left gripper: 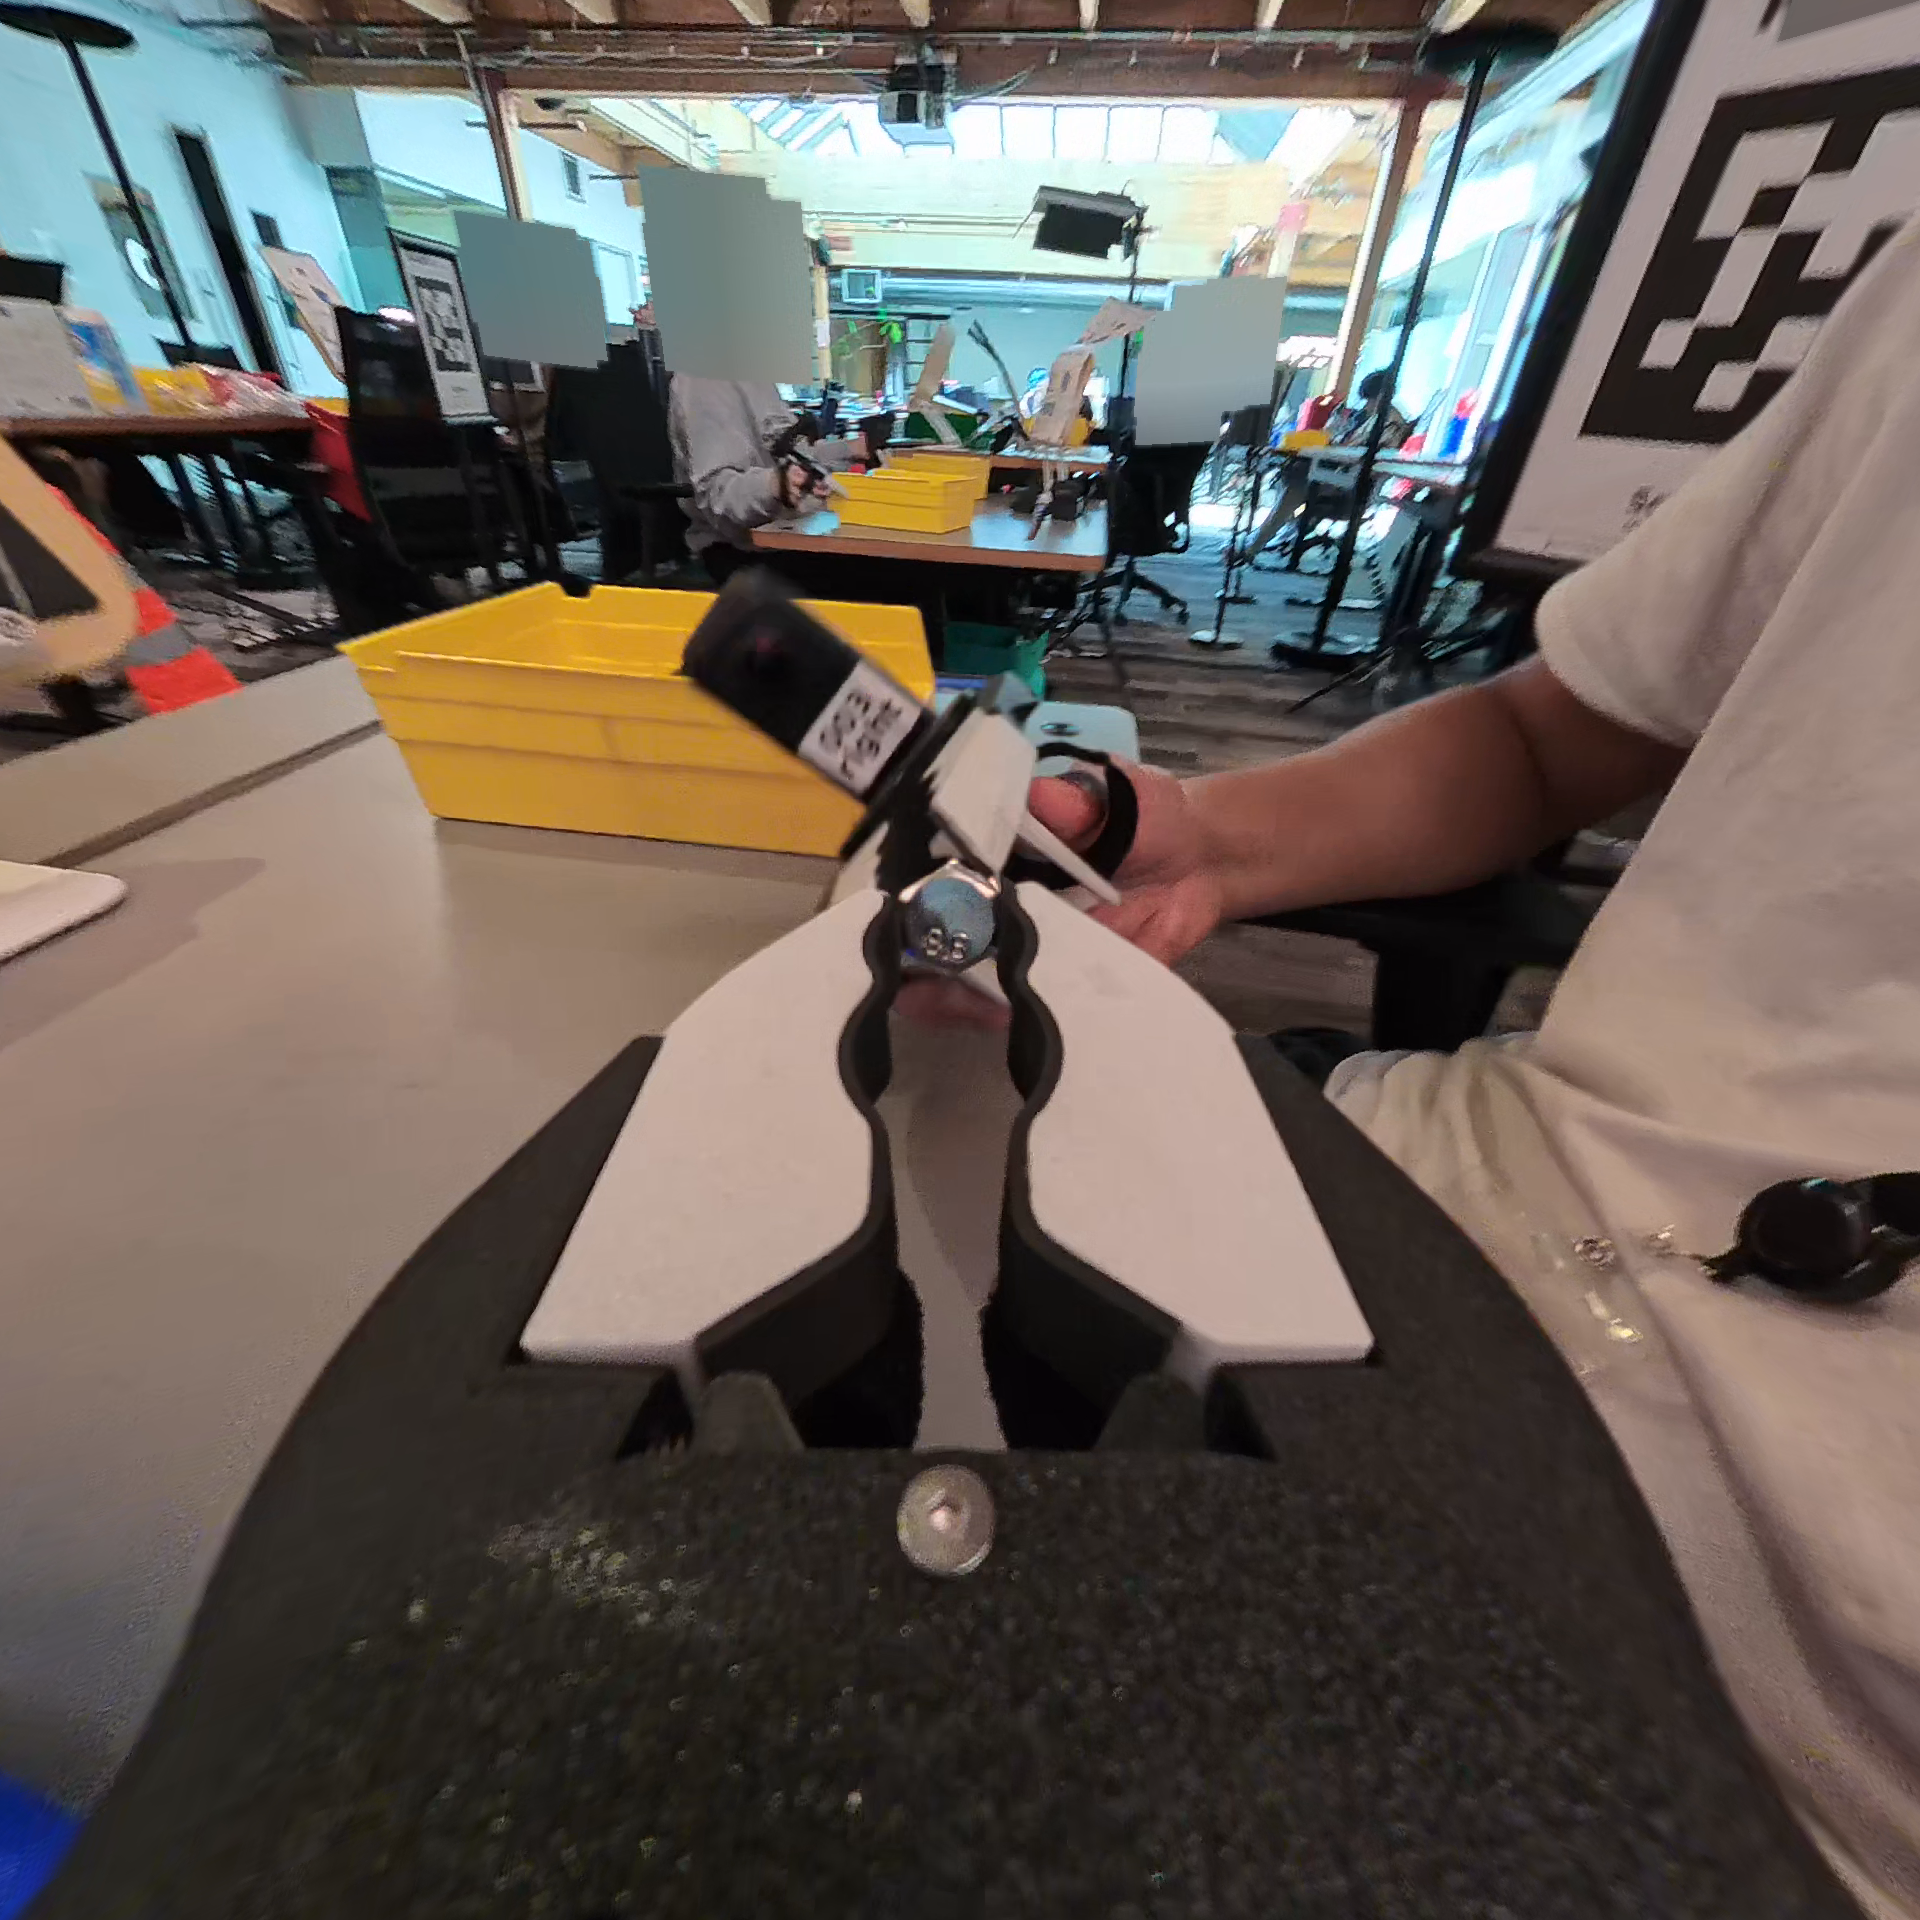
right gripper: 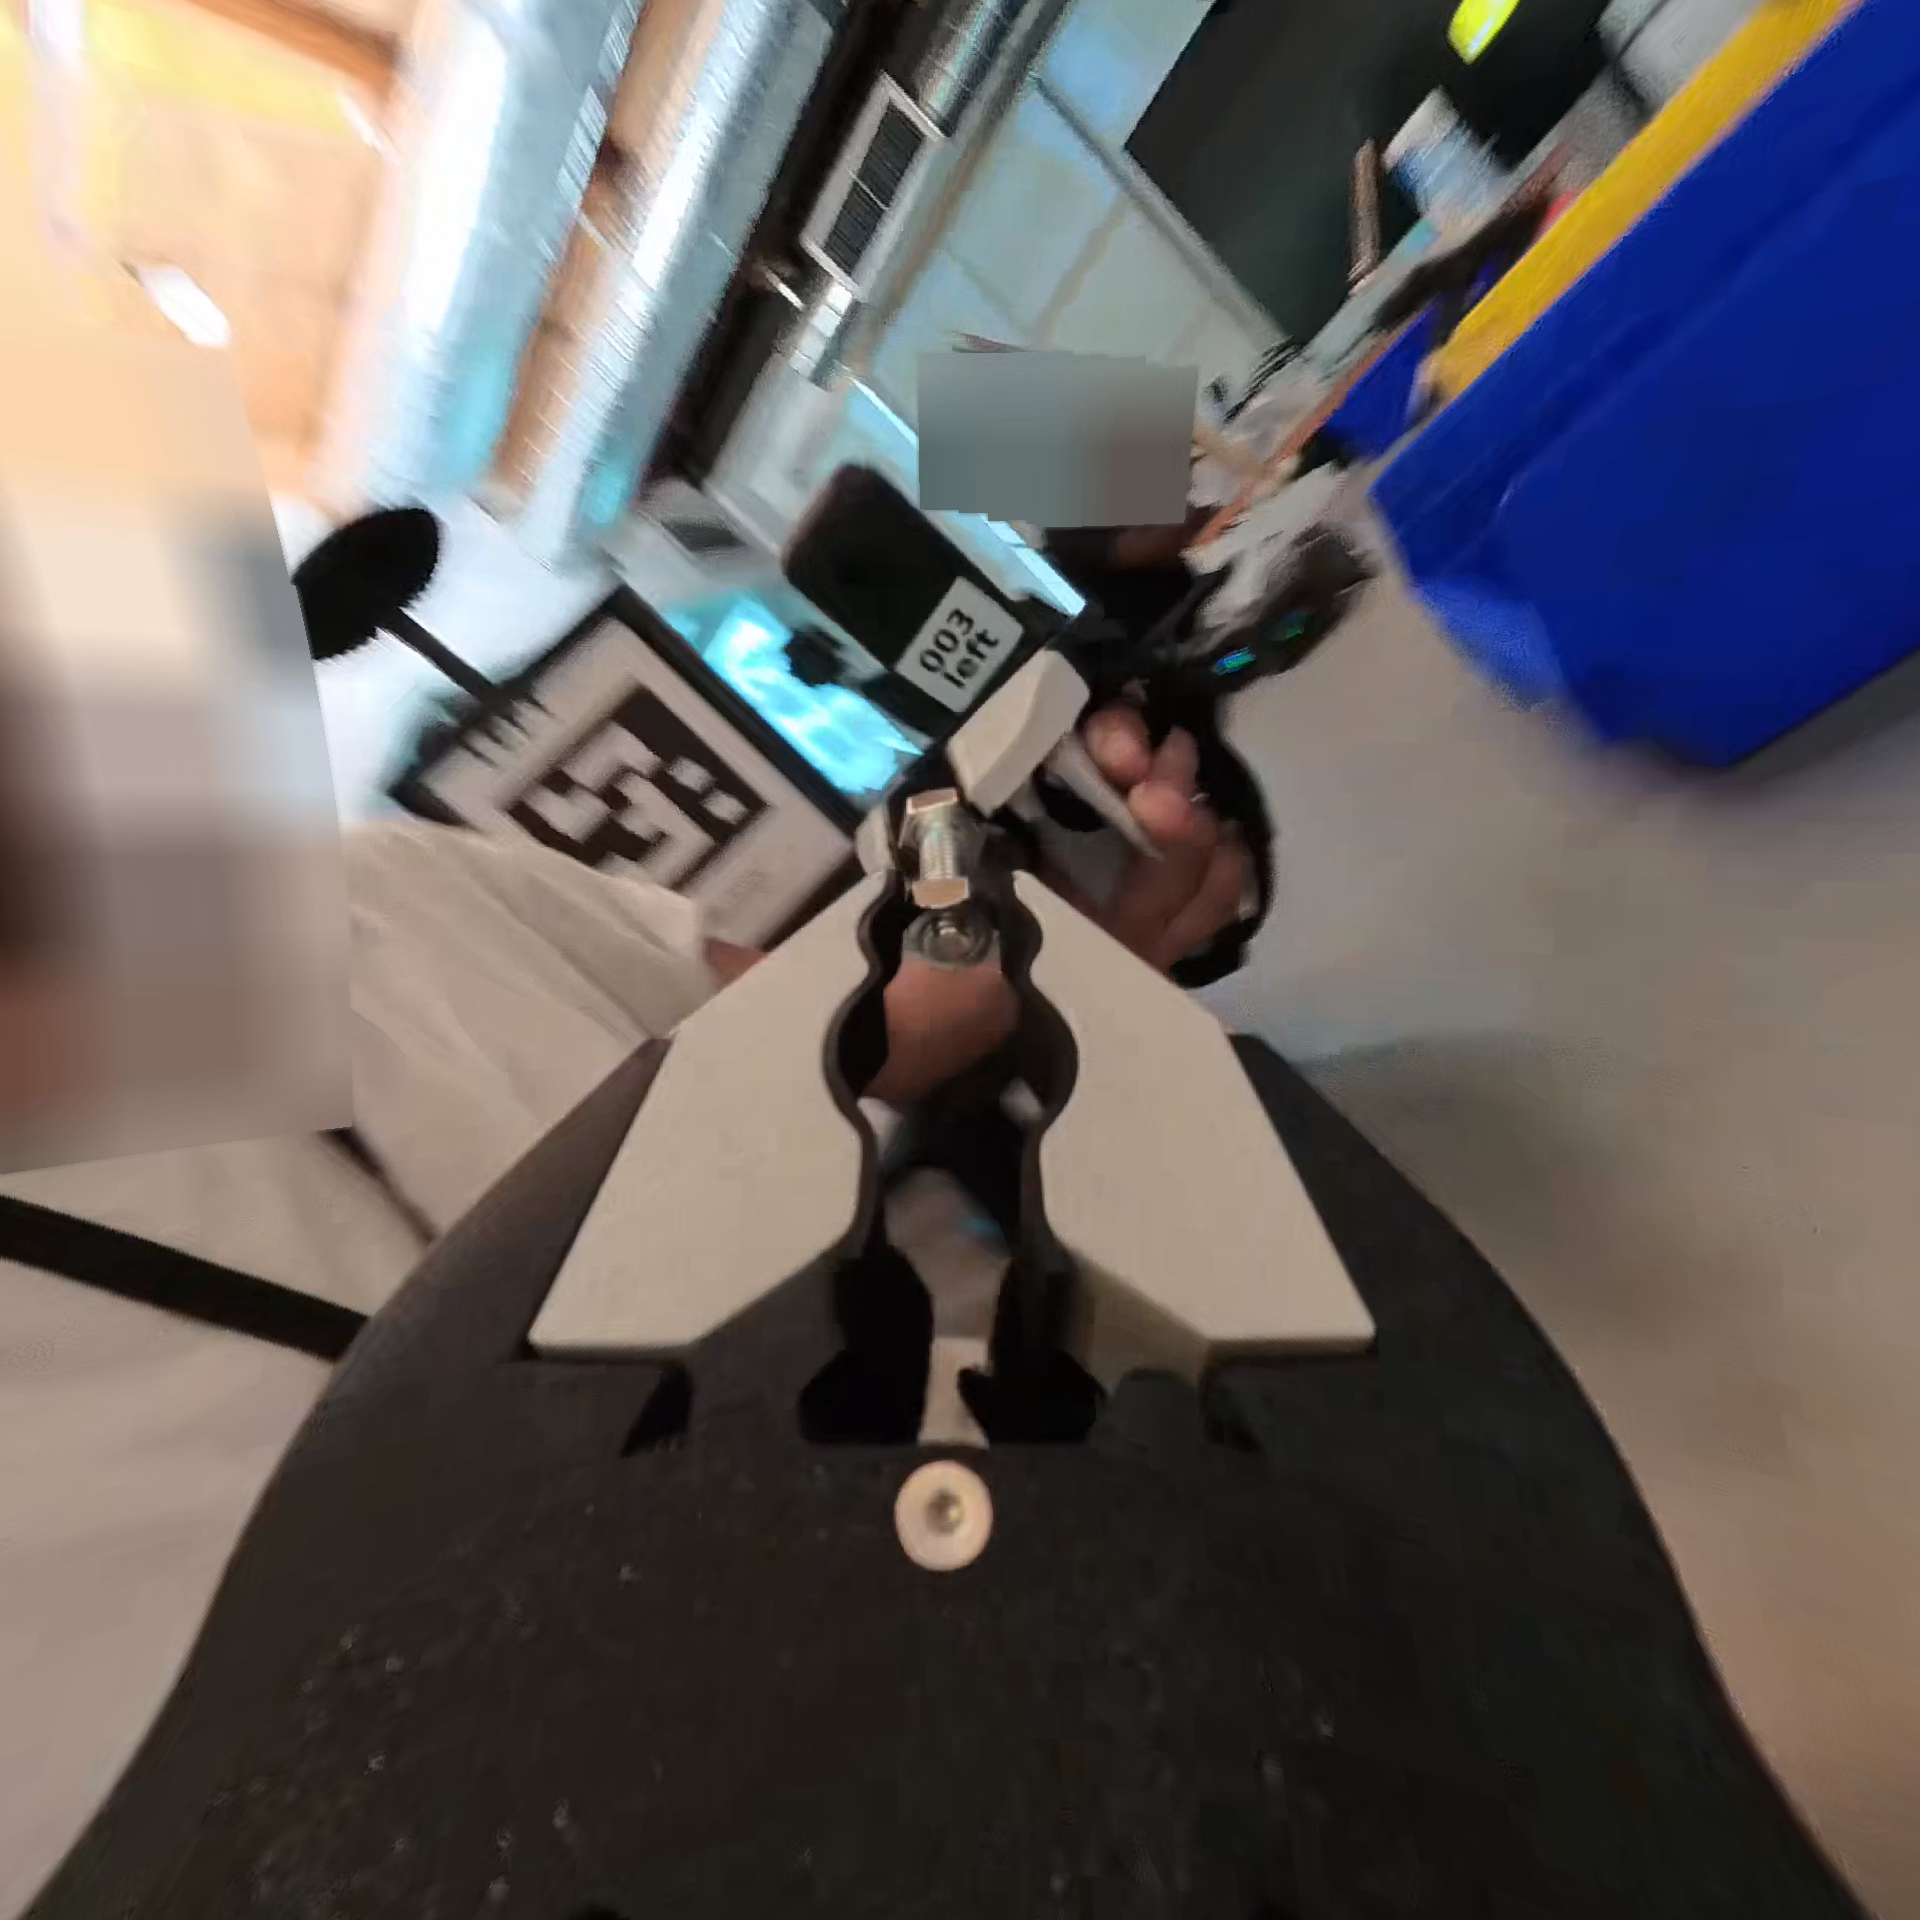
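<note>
In the left wrist view my left gripper [left gripper: 951, 906] is shut on the hex head of a silver bolt [left gripper: 951, 927], held in the air above the grey table [left gripper: 312, 987]. My right gripper [left gripper: 935, 857] meets it tip to tip from the far side, held by a hand [left gripper: 1143, 852]. In the right wrist view my right gripper [right gripper: 940, 906] is shut on a silver nut [right gripper: 943, 940] at the bolt's threaded end [right gripper: 935, 847]. A second nut [right gripper: 940, 888] sits on the thread just beyond its tips. The left gripper [right gripper: 930, 821] grips the bolt head beyond.
A stack of yellow bins [left gripper: 623, 717] stands on the table behind the grippers. A blue bin [right gripper: 1662, 468] is at the right in the right wrist view. A person's arm [left gripper: 1403, 810] and white shirt [left gripper: 1714, 935] fill the right side. A black-and-white marker board [left gripper: 1766, 260] stands behind.
</note>
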The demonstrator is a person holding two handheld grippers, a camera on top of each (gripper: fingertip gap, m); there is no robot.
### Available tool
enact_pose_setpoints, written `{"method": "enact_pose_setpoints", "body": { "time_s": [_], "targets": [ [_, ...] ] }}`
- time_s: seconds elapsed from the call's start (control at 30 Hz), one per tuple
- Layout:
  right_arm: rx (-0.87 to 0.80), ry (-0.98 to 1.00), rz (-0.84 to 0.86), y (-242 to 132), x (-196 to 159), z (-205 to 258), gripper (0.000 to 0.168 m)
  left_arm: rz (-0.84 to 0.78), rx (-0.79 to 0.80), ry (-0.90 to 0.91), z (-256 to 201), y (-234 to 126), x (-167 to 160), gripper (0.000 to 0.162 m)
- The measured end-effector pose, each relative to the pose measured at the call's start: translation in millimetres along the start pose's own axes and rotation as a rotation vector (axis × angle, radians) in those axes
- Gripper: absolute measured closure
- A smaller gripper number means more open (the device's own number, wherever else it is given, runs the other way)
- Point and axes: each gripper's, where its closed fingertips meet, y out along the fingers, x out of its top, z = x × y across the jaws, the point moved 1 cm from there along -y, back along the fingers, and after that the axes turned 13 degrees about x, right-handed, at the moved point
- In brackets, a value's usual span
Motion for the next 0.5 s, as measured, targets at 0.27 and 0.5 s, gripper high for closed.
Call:
{"method": "enact_pose_setpoints", "body": {
  "time_s": [0.27, 0.5],
  "targets": [
    [-0.75, -1.276, 0.55, -33.7, -2.9, 22.2, 0.151, 0.067, -0.253, -0.347, -7.8, 38.3, -5.4, 0.145],
    [-1.413, -2.174, 1.118, -61.2, -2.7, 31.1, 0.151, 0.118, -0.398, -0.536, -8.9, 71.3, -7.9, 0.145]
  ]
}}
